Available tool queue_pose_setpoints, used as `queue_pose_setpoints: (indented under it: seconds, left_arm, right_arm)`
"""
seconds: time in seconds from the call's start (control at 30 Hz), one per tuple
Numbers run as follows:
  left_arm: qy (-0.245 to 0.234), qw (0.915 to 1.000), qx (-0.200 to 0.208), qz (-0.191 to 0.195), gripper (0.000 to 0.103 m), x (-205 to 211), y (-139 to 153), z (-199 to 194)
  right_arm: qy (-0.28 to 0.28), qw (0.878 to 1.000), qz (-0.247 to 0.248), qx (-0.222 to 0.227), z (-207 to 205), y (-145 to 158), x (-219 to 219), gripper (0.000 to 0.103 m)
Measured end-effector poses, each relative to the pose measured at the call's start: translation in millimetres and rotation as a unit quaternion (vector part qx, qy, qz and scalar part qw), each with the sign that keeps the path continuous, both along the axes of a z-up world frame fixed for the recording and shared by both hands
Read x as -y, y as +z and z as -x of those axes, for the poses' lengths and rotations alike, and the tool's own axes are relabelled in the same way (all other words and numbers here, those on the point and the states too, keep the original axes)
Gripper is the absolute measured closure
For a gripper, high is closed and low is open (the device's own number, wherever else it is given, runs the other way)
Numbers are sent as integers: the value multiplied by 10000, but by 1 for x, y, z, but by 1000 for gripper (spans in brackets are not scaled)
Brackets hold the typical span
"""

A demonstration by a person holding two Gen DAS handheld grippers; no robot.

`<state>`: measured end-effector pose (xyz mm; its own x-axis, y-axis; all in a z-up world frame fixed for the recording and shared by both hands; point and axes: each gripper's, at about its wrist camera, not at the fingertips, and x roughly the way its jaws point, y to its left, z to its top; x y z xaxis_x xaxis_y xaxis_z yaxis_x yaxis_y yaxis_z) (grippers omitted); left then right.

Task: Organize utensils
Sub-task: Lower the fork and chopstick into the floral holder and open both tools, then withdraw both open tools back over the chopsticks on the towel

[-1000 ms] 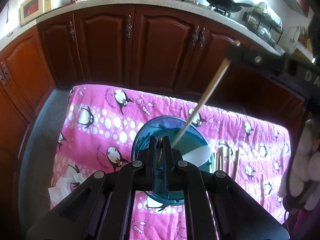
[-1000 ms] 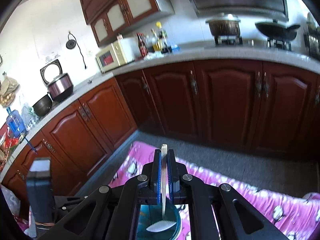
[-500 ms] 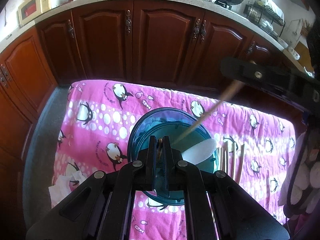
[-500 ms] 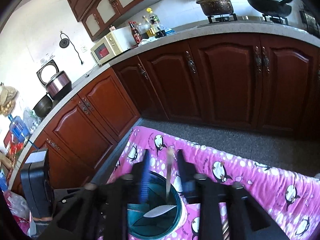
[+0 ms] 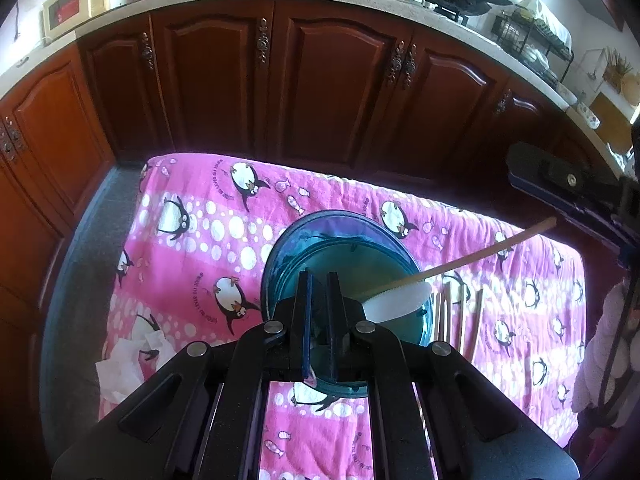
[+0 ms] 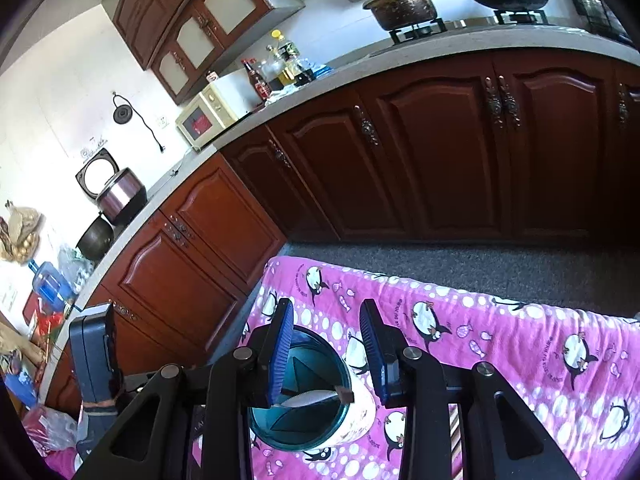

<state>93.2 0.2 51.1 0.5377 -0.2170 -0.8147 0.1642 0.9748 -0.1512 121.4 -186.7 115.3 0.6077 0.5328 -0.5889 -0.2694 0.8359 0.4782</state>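
A teal utensil holder (image 5: 340, 264) with dividers stands on the pink penguin cloth (image 5: 208, 240). My left gripper (image 5: 318, 308) is shut on the holder's near rim. A spatula with a white serrated blade (image 5: 398, 300) and a wooden handle (image 5: 492, 248) rests in the holder, its handle leaning out to the right. My right gripper (image 6: 326, 352) is open and empty just above the holder (image 6: 304, 408); the blade (image 6: 308, 398) shows inside. Several wooden chopsticks (image 5: 460, 320) lie on the cloth right of the holder.
A crumpled white tissue (image 5: 128, 364) lies at the cloth's left front corner. Dark wooden cabinets (image 5: 340, 88) stand behind the table across a grey floor strip (image 6: 480, 264). The right gripper's body (image 5: 572, 196) shows at the right of the left wrist view.
My right gripper opened and let go of the spatula, then drew back to the right. The spatula dropped into the holder and its handle tipped low to the right.
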Motion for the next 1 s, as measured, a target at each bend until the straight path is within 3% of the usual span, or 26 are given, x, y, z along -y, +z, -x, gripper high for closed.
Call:
queue_pose_setpoints:
  seconds: [0.3, 0.47, 0.57, 0.8, 1.0]
  left_arm:
    - [9, 9999, 116, 61, 92, -5, 19, 16]
    - [-137, 9992, 381, 21, 73, 3, 38, 39]
    - [-255, 9981, 562, -77, 71, 12, 45, 56]
    - [-753, 9950, 644, -78, 70, 44, 36, 96]
    - [-980, 9948, 258, -142, 70, 72, -13, 113]
  right_arm:
    - [-186, 9998, -83, 57, 26, 8, 24, 70]
    - [-316, 9994, -67, 88, 52, 13, 43, 64]
    - [-391, 9992, 94, 18, 69, 7, 53, 64]
    - [-672, 9950, 521, -519, 105, -37, 79, 64]
    - [-944, 9843, 743, -1292, 103, -107, 92, 75]
